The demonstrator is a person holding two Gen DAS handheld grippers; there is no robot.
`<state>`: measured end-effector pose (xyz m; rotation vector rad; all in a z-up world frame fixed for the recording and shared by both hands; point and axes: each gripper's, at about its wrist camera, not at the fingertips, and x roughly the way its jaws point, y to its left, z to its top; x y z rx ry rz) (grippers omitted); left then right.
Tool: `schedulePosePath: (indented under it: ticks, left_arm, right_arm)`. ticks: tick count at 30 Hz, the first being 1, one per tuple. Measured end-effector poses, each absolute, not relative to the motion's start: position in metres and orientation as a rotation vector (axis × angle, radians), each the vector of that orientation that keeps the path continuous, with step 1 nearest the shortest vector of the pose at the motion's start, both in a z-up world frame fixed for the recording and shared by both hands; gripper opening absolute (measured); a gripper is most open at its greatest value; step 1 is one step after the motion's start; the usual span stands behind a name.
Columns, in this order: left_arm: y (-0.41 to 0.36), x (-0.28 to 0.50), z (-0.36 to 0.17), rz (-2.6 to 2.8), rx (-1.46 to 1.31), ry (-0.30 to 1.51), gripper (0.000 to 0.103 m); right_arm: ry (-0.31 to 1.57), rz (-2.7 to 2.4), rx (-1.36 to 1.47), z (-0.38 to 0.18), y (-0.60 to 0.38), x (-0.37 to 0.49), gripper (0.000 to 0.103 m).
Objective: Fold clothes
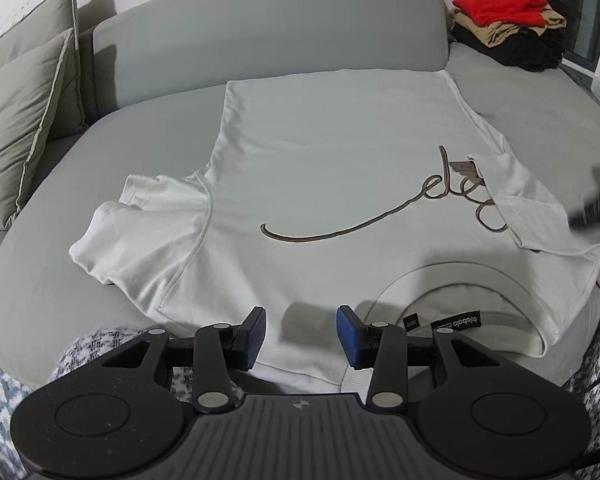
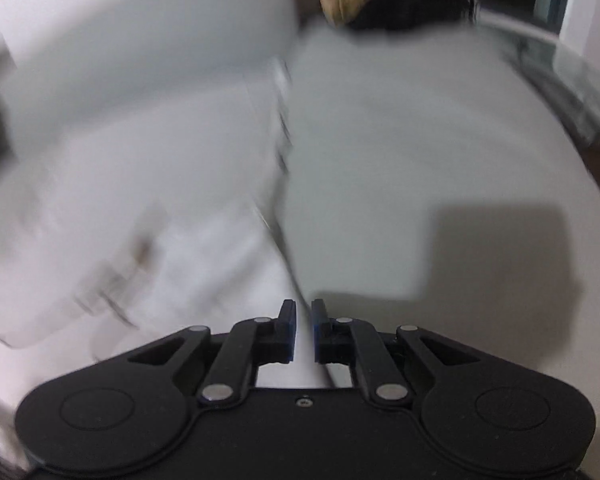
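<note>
Right gripper (image 2: 303,330) pinches the white T-shirt (image 1: 320,168); left gripper (image 1: 301,338) gapes.

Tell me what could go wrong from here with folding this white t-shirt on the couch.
The right gripper looks nearly closed on the white t-shirt edge, and its view is blurred; a fast pull might slip the cloth or drag the whole shirt crooked. The left sleeve is bunched and could fold in wrinkled. The left gripper is open, pinning nothing.
</note>
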<state>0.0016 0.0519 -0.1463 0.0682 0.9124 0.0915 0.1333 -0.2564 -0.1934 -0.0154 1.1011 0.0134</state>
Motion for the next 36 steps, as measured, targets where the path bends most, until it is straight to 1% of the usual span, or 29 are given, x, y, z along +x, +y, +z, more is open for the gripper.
schedulePosePath:
  ticks: [1, 4, 6, 7, 9, 10, 12, 14, 16, 18, 20, 23, 25, 26, 28, 29, 30, 32, 33, 36]
  left_arm:
    - [0.053, 0.001, -0.147, 0.094, 0.073, 0.913, 0.041]
    - [0.061, 0.001, -0.149, 0.111, 0.062, 0.933, 0.041]
    - [0.065, 0.002, -0.148, 0.115, 0.062, 0.931, 0.041]
    - [0.066, 0.002, -0.147, 0.118, 0.067, 0.925, 0.041]
    - [0.067, 0.006, -0.145, 0.125, 0.080, 0.913, 0.041]
    - [0.067, 0.011, -0.144, 0.131, 0.080, 0.912, 0.041]
    - [0.063, 0.022, -0.144, 0.128, 0.094, 0.899, 0.041]
    - [0.055, 0.035, -0.148, 0.117, 0.139, 0.876, 0.041]
    - [0.046, 0.046, -0.162, 0.125, 0.227, 0.875, 0.041]
    - [0.040, 0.047, -0.177, 0.136, 0.276, 0.926, 0.039]
    - [0.035, 0.029, -0.174, 0.101, 0.301, 0.925, 0.036]
    - [0.041, 0.003, -0.164, -0.007, 0.234, 1.011, 0.035]
    - [0.059, -0.012, -0.153, -0.066, 0.084, 1.029, 0.036]
    - [0.071, -0.019, -0.146, -0.060, 0.025, 0.996, 0.037]
    - [0.099, -0.030, -0.131, 0.015, -0.045, 0.895, 0.038]
    - [0.114, -0.033, -0.125, 0.068, -0.071, 0.841, 0.039]
    - [0.131, -0.034, -0.121, 0.127, -0.107, 0.801, 0.042]
    - [0.170, -0.032, -0.120, 0.239, -0.213, 0.751, 0.043]
    - [0.191, -0.030, -0.123, 0.286, -0.277, 0.730, 0.045]
    - [0.253, -0.025, -0.143, 0.434, -0.483, 0.708, 0.043]
  right_arm:
    - [1.144, -0.007, -0.029, -0.200, -0.258, 0.135, 0.002]
    - [1.200, 0.011, -0.153, -0.200, -0.254, 0.107, 0.002]
    - [1.233, 0.015, -0.184, -0.196, -0.258, 0.091, 0.002]
    - [1.225, 0.007, -0.173, -0.190, -0.260, 0.087, 0.002]
    - [1.193, -0.002, -0.142, -0.179, -0.263, 0.081, 0.005]
    - [1.131, 0.016, -0.092, -0.170, -0.262, 0.082, 0.007]
    - [1.011, 0.093, 0.041, -0.156, -0.257, 0.090, 0.007]
    - [0.965, 0.154, 0.179, -0.159, -0.250, 0.108, 0.007]
    - [0.958, 0.178, 0.240, -0.174, -0.239, 0.124, 0.007]
    - [0.982, 0.185, 0.221, -0.192, -0.230, 0.128, 0.007]
    - [0.970, 0.199, 0.218, -0.200, -0.226, 0.109, 0.008]
    - [1.010, 0.246, 0.176, -0.193, -0.227, 0.067, 0.008]
    - [1.063, 0.277, 0.142, -0.185, -0.230, 0.043, 0.013]
    - [1.083, 0.291, 0.126, -0.179, -0.229, 0.032, 0.015]
    - [1.068, 0.323, 0.136, -0.168, -0.230, 0.019, 0.027]
    - [1.040, 0.340, 0.159, -0.163, -0.233, 0.016, 0.038]
    - [1.009, 0.350, 0.184, -0.159, -0.234, 0.016, 0.045]
    - [0.960, 0.360, 0.244, -0.156, -0.235, 0.026, 0.047]
    - [0.960, 0.359, 0.291, -0.155, -0.235, 0.032, 0.047]
    - [0.970, 0.373, 0.468, -0.156, -0.233, 0.046, 0.047]
